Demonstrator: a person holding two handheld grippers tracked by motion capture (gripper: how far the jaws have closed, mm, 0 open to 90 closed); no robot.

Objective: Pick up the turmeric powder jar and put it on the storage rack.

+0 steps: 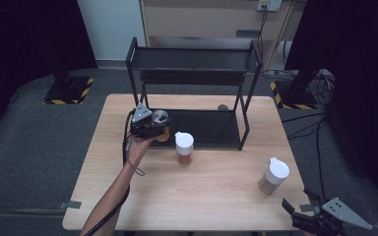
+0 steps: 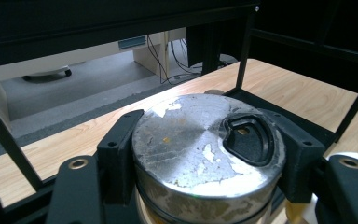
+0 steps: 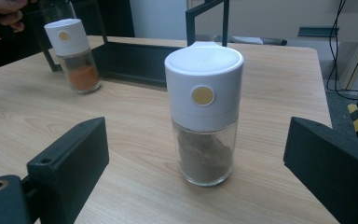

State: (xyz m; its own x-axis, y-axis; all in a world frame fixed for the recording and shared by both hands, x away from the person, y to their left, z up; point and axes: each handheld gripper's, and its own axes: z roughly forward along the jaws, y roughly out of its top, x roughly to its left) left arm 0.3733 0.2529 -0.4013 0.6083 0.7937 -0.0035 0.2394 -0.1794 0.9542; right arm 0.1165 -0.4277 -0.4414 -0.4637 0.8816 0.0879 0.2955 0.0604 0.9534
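Tabletop: left tool (image 2: 205, 161) clamps metal-lidded jar (image 2: 205, 154); right tool (image 3: 205, 172) gapes before brown-spice jar (image 3: 205, 116)

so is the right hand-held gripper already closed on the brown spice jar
No, the right hand-held gripper is open, its jaws standing well apart on either side of the brown spice jar.

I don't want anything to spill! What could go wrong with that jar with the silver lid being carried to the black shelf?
1. The left hand-held gripper pinches the silver-lidded jar just under its lid, so the jar might slip or tilt.
2. The black rack has thin posts close by; the jar could bump one.
3. The orange spice jar stands right beside the hand; a sideways move could knock it over.
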